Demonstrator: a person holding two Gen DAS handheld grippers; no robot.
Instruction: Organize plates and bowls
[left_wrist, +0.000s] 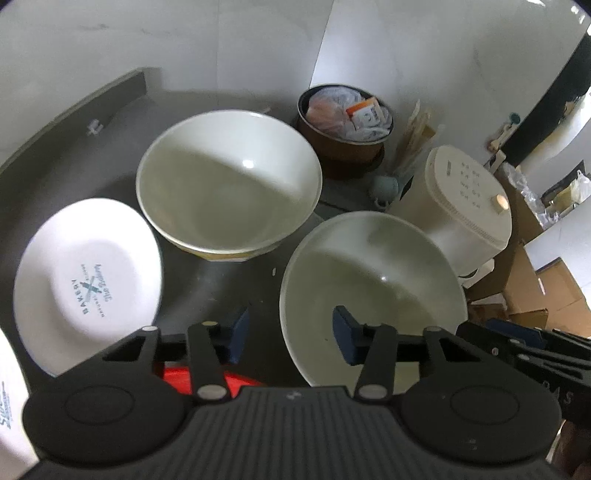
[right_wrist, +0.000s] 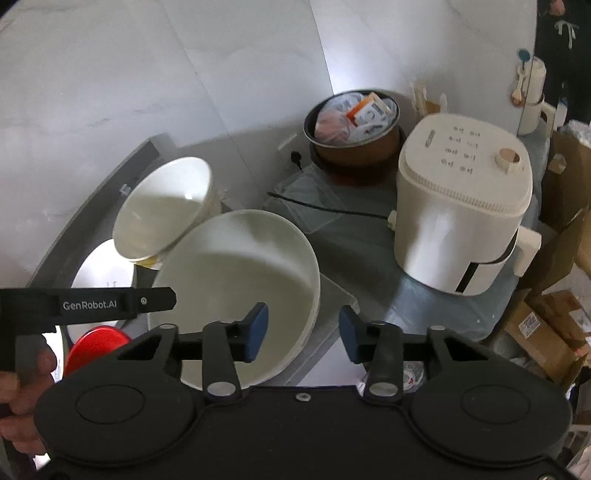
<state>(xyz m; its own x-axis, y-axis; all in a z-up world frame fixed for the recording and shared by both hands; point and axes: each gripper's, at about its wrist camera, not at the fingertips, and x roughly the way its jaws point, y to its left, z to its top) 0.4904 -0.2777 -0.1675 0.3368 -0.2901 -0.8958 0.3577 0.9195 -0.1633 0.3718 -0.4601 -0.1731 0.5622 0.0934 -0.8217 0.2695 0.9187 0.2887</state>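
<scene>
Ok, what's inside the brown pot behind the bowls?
The brown pot holds crumpled plastic bags and an orange-and-white packet on top. Whatever lies beneath the bags is covered.

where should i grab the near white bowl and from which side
Grip the near white bowl by its thin rim, on the near edge. It sits upright and open, too wide to span. Both grippers already straddle that rim: left gripper, right gripper. One finger inside, one outside.

Ahead-right of the fingers: cream plastic rice cooker (right_wrist: 461, 206). Beyond it: brown round pot (right_wrist: 354, 147) containing plastic-wrapped packets. Far right: cardboard boxes (right_wrist: 543, 328).
</scene>
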